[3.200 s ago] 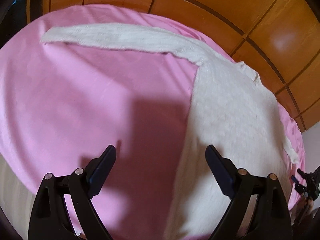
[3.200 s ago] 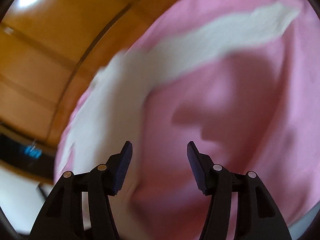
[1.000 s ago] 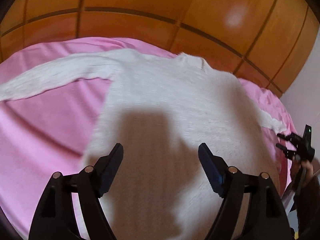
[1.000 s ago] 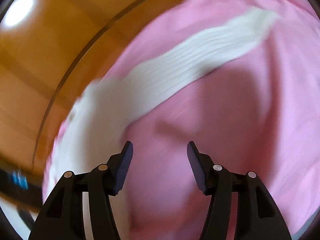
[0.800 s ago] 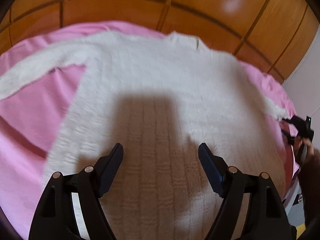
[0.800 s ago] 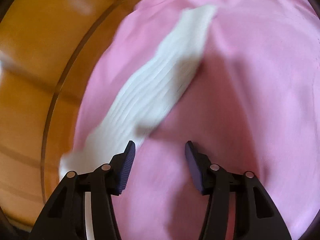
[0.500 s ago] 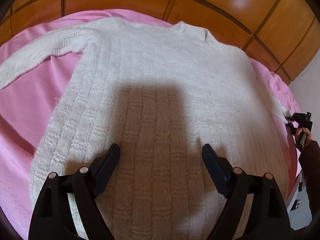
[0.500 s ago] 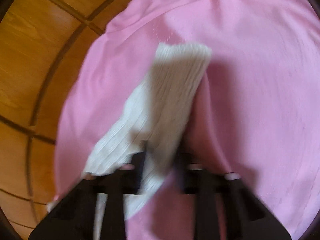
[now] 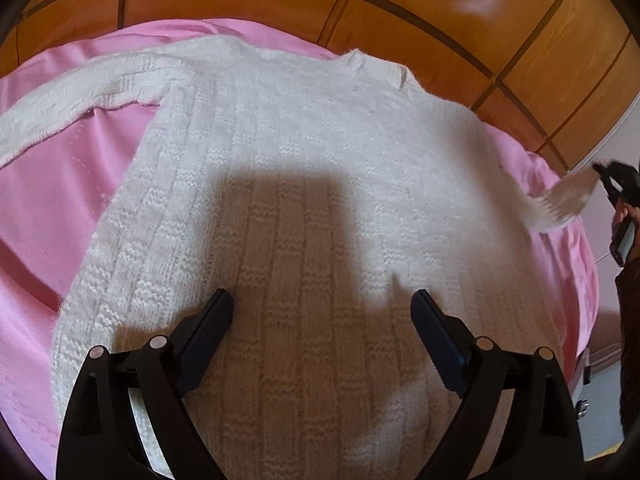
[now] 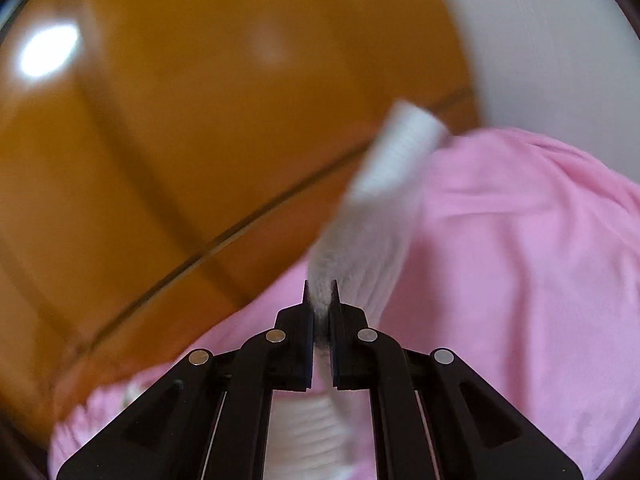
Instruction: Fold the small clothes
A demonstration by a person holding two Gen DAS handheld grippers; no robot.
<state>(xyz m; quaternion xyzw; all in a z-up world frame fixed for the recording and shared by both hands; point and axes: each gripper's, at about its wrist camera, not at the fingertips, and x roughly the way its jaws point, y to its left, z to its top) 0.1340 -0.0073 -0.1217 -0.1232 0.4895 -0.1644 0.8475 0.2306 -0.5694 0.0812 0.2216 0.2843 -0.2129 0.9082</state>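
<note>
A white knitted sweater [image 9: 304, 184] lies flat on a pink sheet [image 9: 60, 216], its neck toward the wooden headboard. One sleeve [image 9: 80, 92] stretches out to the left. My left gripper [image 9: 322, 308] hovers over the sweater's lower body, its jaws opening wide with nothing pinched between them. The other sleeve [image 10: 384, 184] is clamped in my right gripper [image 10: 321, 294], which is shut on it and holds it lifted off the sheet [image 10: 520, 260]. In the left wrist view that raised sleeve [image 9: 560, 200] and the right gripper [image 9: 612, 176] show at the far right edge.
A glossy wooden headboard [image 9: 360, 8] runs behind the bed. A pale wall [image 10: 560, 40] stands to the right of it. A person's hand and dark sleeve [image 9: 628, 248] are at the right edge by the bed's side.
My right gripper closed on the right sleeve near its cuff and rose with it. My left gripper moved from the left side to above the sweater's body and spread wider.
</note>
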